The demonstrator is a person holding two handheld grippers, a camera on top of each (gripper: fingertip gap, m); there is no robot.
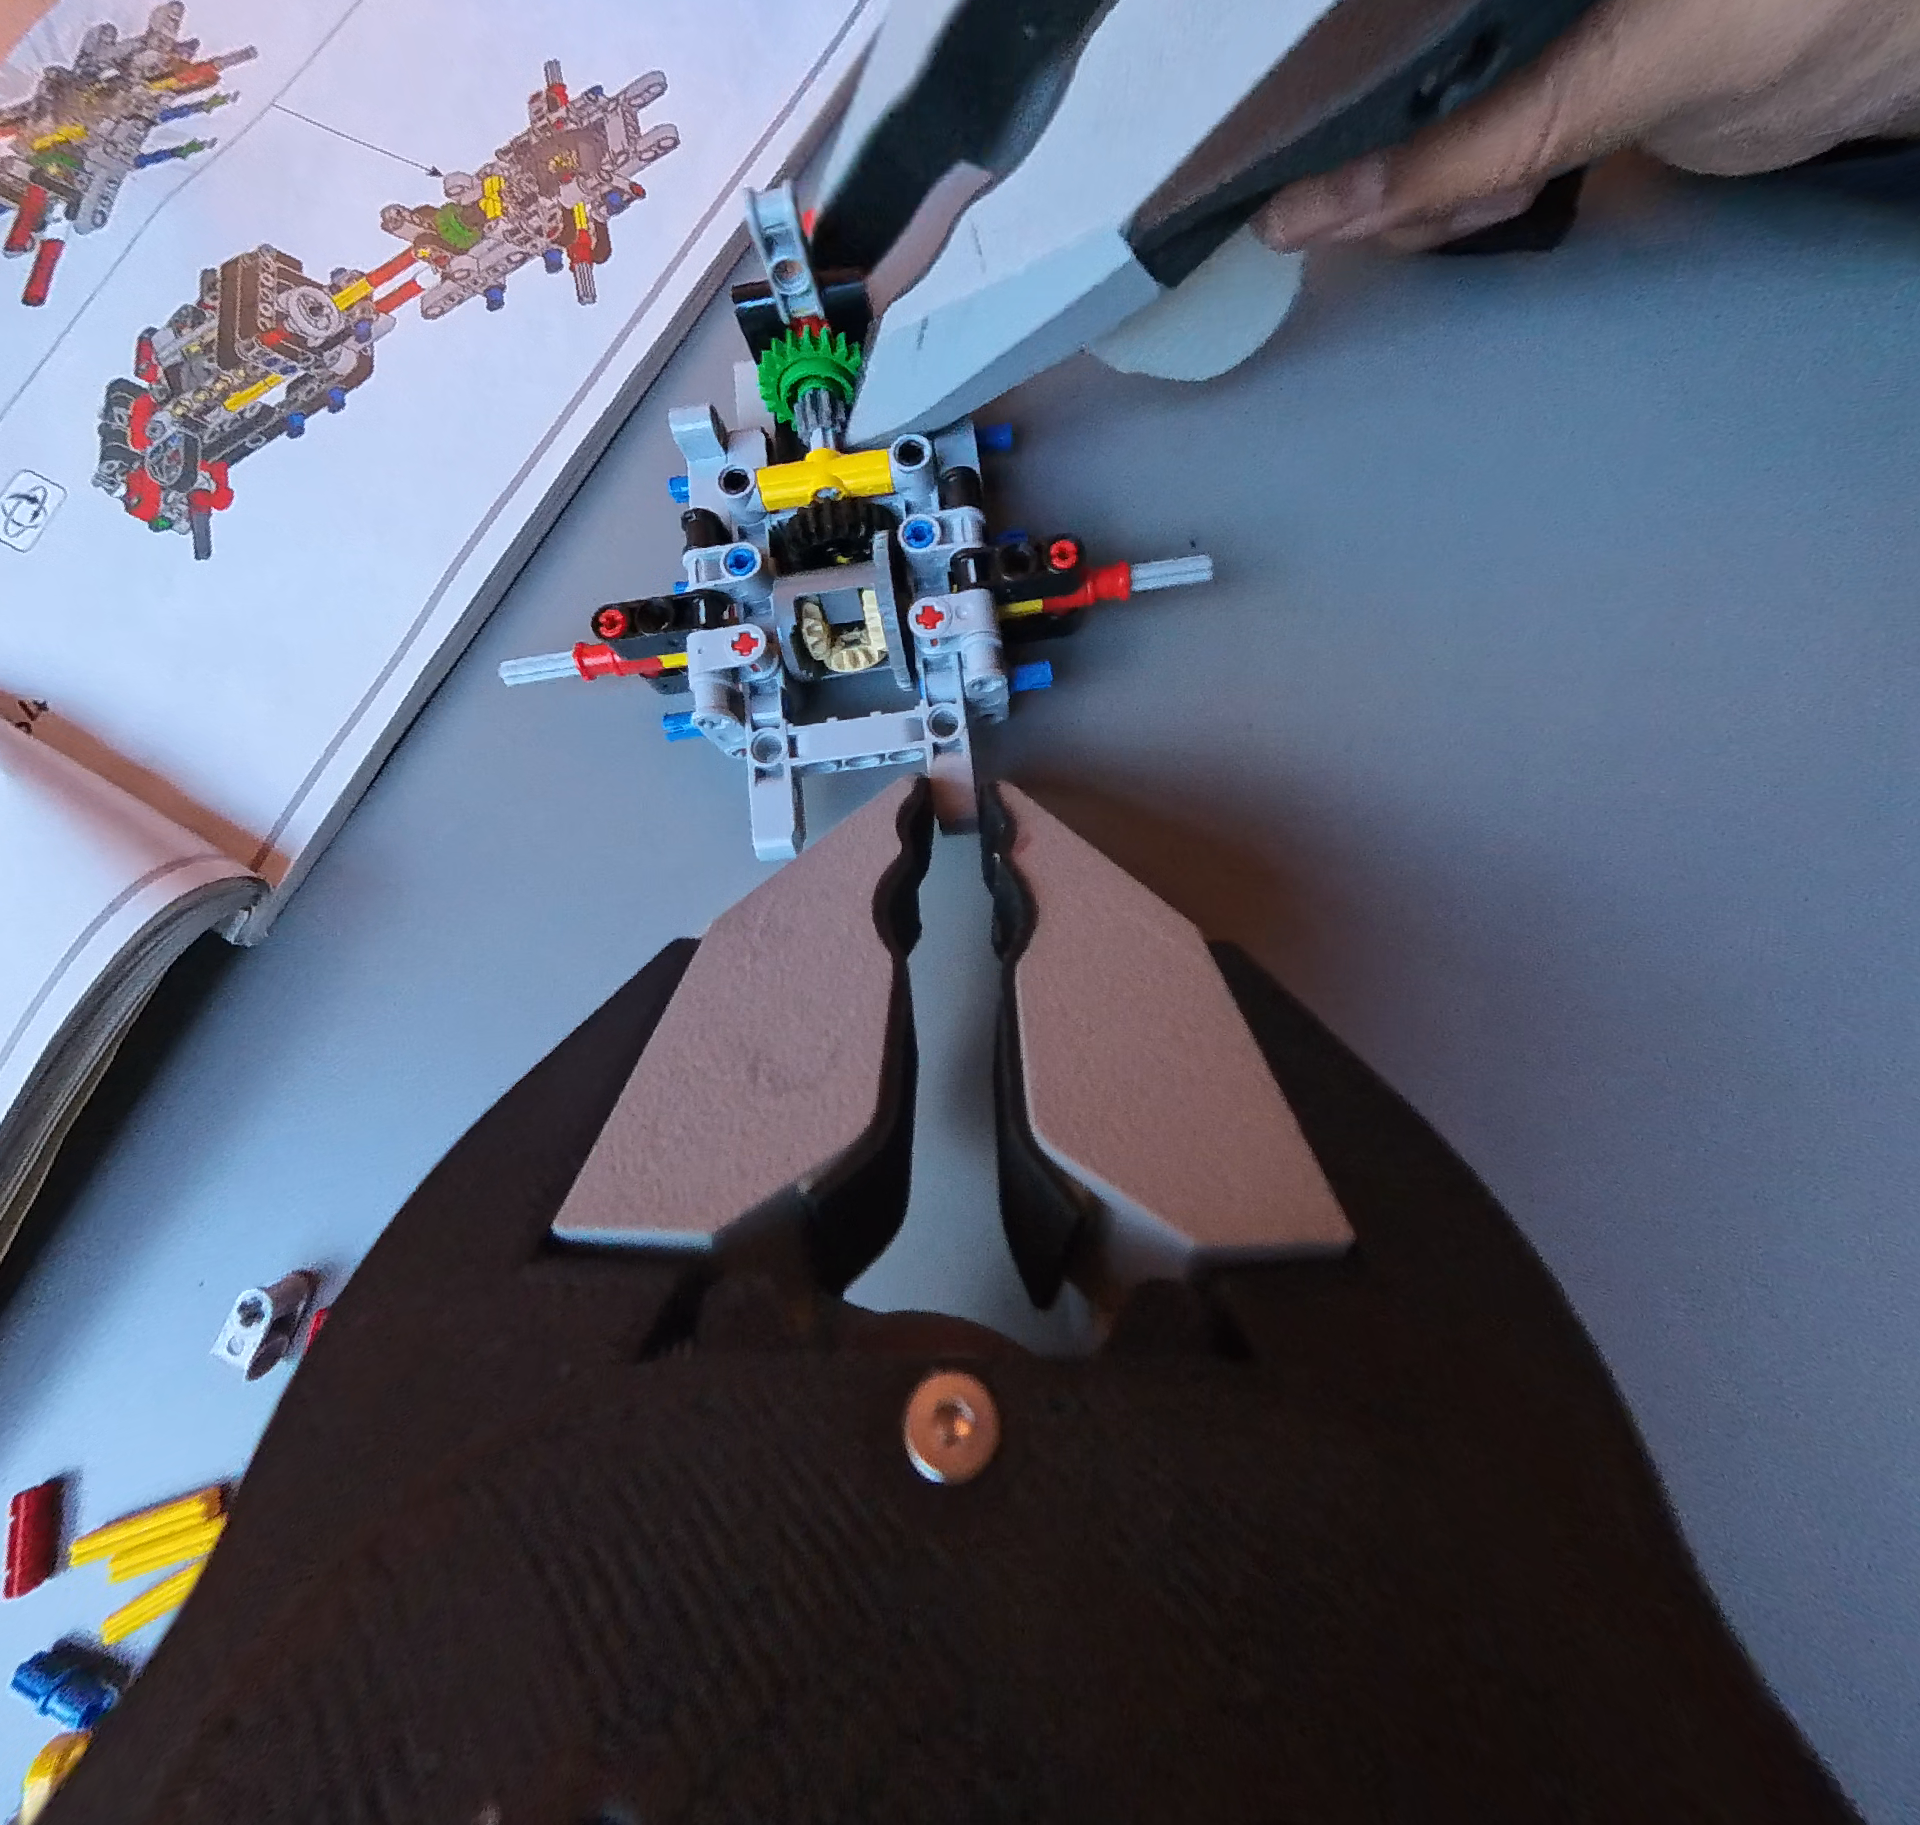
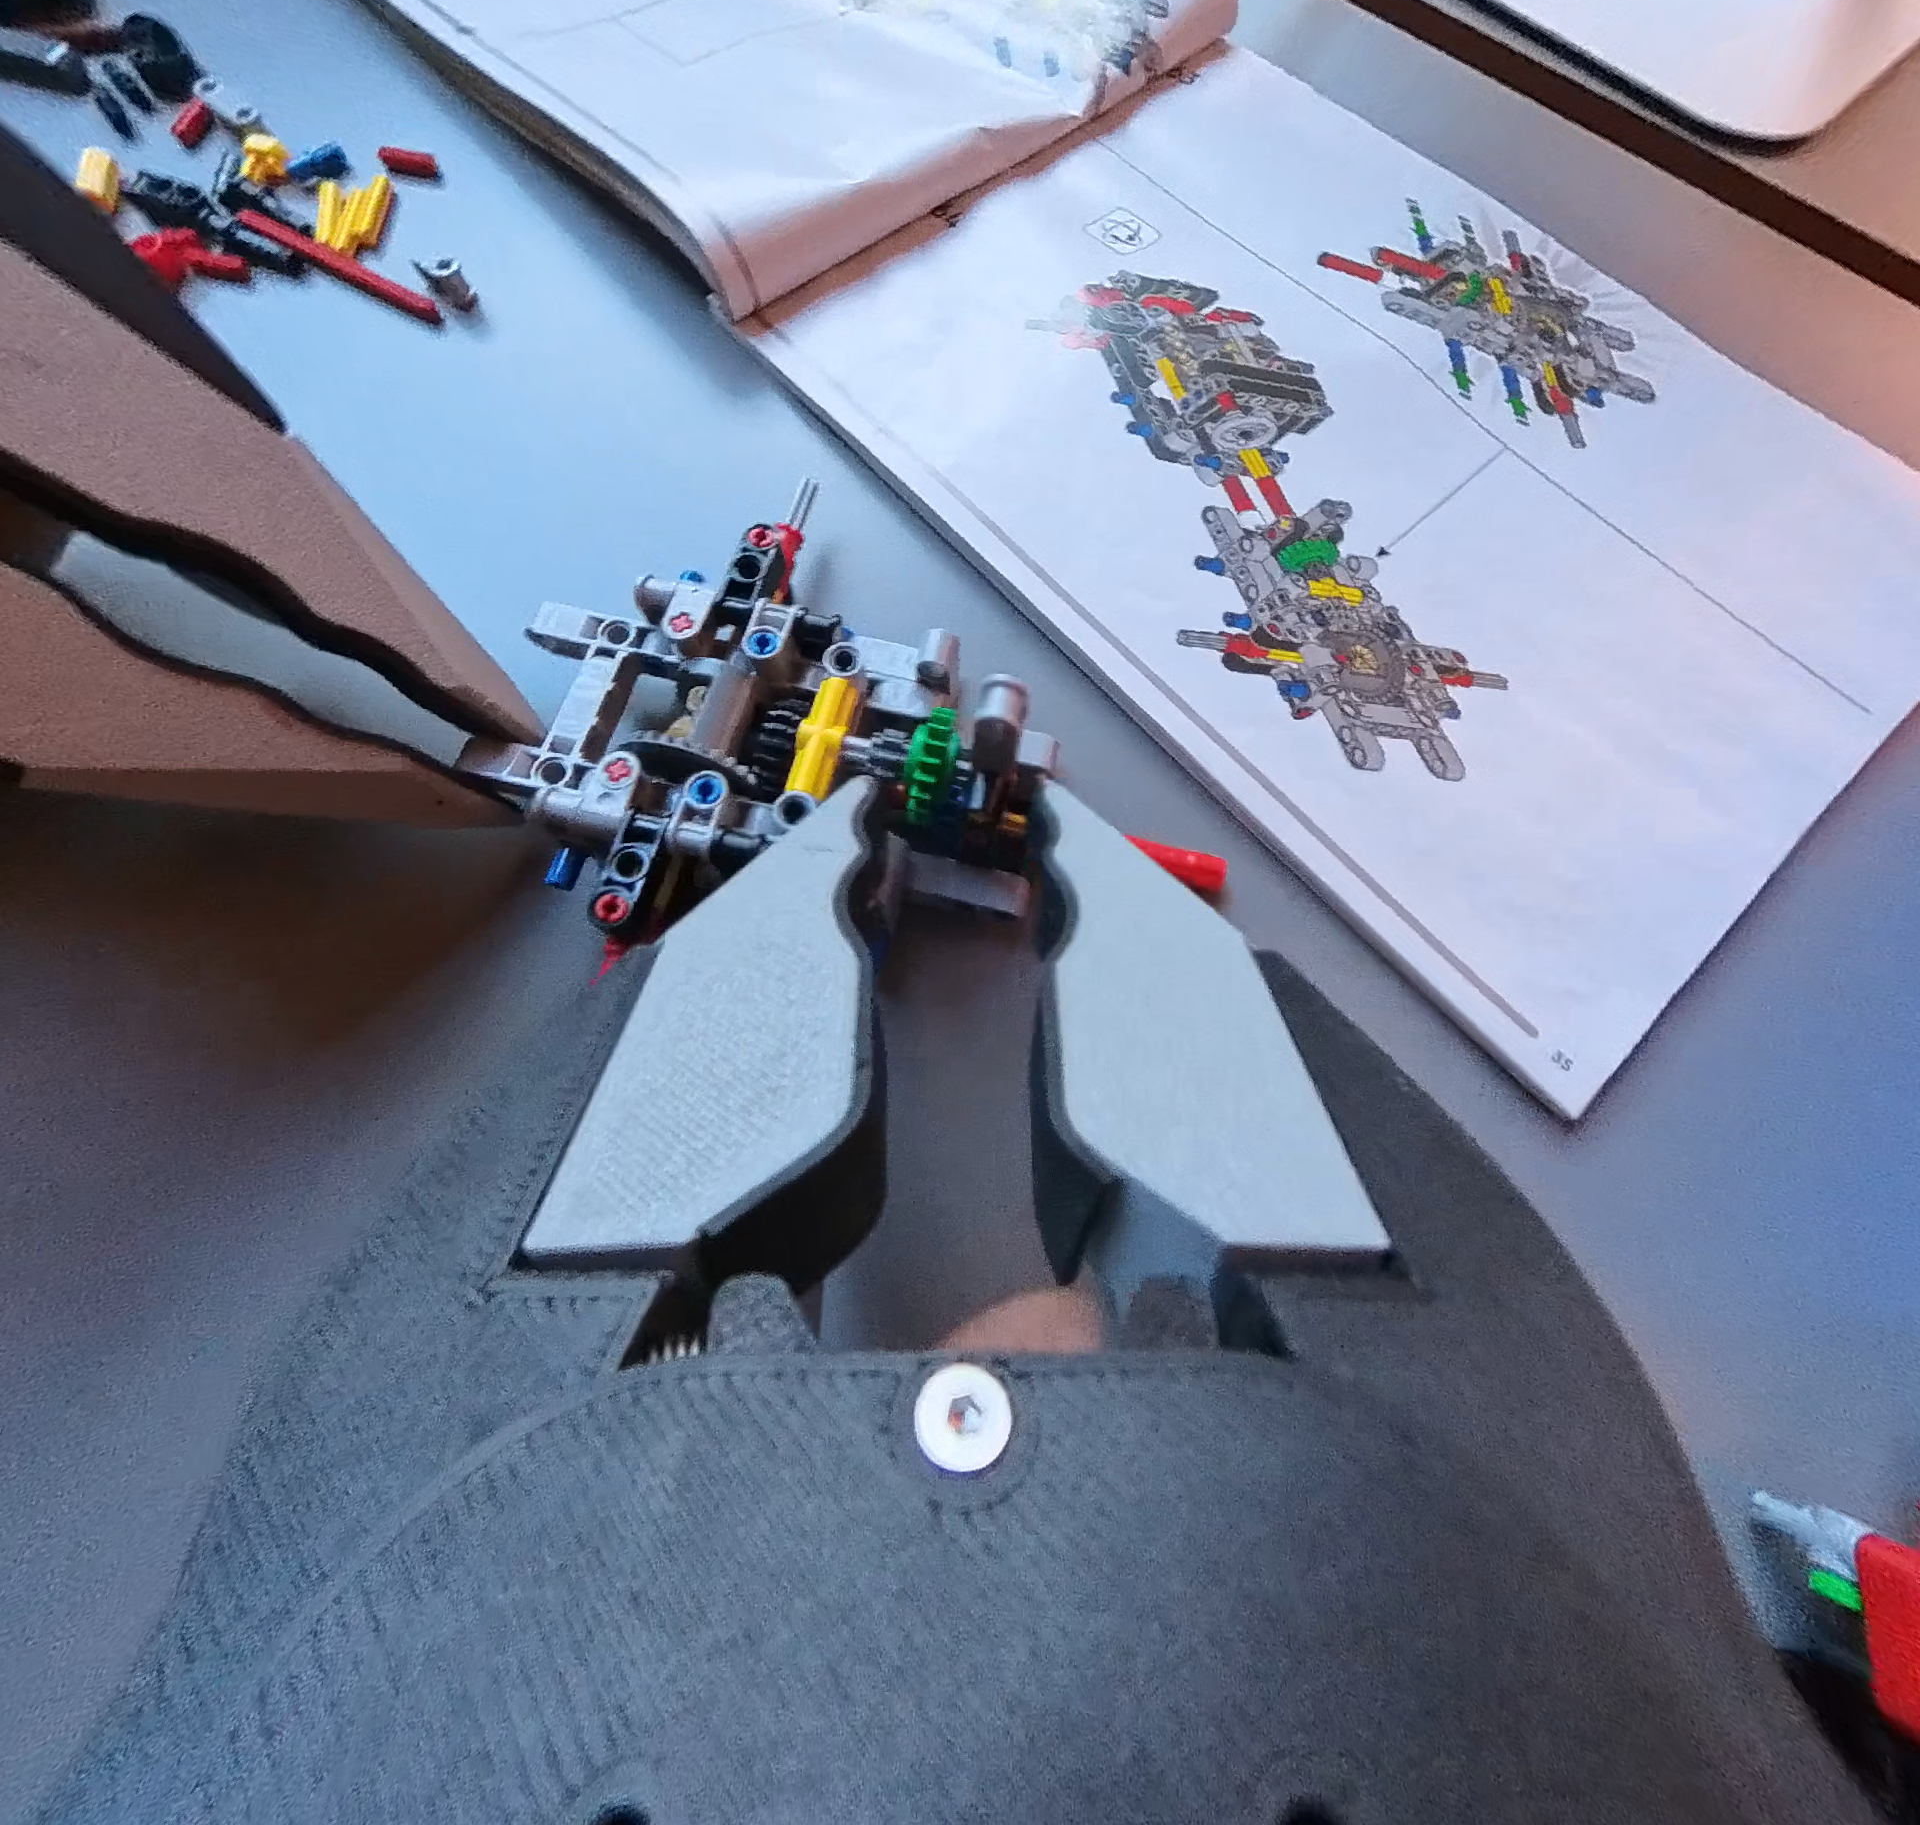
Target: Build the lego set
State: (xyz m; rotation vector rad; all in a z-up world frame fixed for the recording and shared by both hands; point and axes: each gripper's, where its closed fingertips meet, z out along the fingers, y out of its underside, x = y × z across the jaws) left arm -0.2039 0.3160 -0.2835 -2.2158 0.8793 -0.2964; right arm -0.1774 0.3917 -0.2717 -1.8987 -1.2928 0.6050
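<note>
Two hand-held grippers, left (image 1: 956, 804) clamping brick assembly (image 1: 831, 612), right (image 2: 951, 809) around its end, grey table (image 1: 1455, 840)

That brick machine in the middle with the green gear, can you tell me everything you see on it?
The brick machine is a plastic build lying flat on the grey table. It has a light grey beam frame, black gears, a green gear, a yellow connector, blue pins and red-tipped axles sticking out both sides. The left gripper pinches one grey leg; the right gripper's fingers straddle the green-gear end. An open instruction booklet lies beside it.
</note>
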